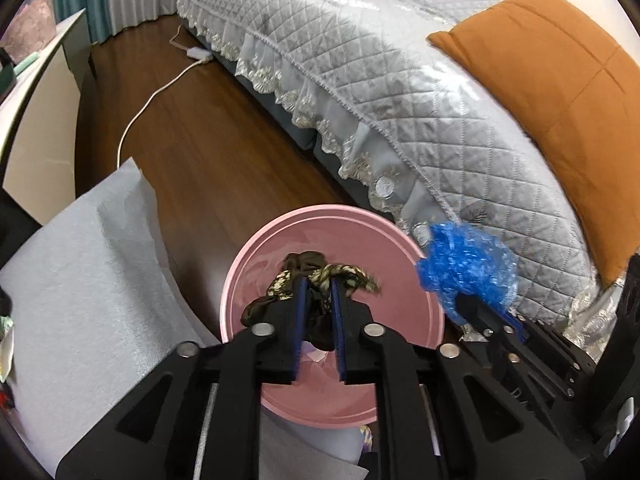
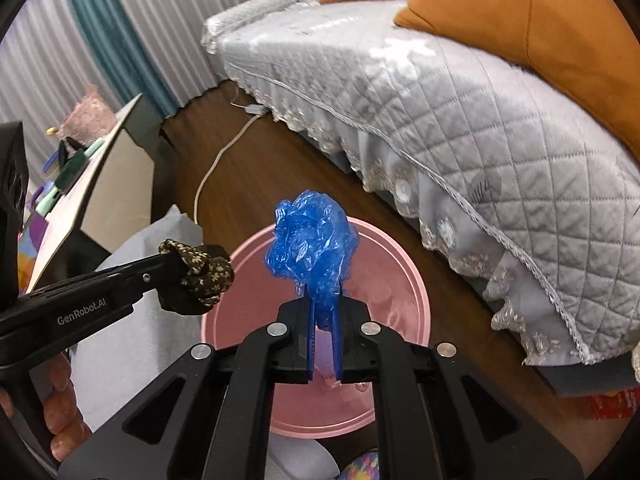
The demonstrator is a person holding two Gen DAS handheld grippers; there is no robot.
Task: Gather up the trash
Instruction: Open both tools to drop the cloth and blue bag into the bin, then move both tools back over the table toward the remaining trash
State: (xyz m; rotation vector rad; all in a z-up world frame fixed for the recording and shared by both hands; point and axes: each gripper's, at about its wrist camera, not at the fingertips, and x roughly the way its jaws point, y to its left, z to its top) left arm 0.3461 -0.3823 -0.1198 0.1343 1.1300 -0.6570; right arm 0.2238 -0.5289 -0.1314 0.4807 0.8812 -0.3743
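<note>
A round pink bin (image 1: 360,236) stands on the dark wooden floor in front of the sofa. My left gripper (image 1: 318,282) hangs over the bin's opening, shut on a dark floral cloth scrap (image 1: 348,274) that drapes across both fingertips. To its right, at the bin's edge, my right gripper (image 1: 476,304) is shut on a crumpled blue plastic bag (image 1: 464,268). In the right wrist view the blue plastic bag (image 2: 312,240) stands up from my right gripper (image 2: 323,300) above the pink bin (image 2: 392,288). My left gripper (image 2: 176,258) comes in from the left with the cloth scrap (image 2: 208,272).
A sofa with a grey quilted cover (image 1: 400,80) and orange cushions (image 1: 560,80) runs along the right. A white cable (image 1: 160,92) lies on the floor. A pale grey sheet (image 1: 88,280) lies left of the bin, beside a white table (image 1: 36,112). A hand (image 2: 60,408) holds the left gripper.
</note>
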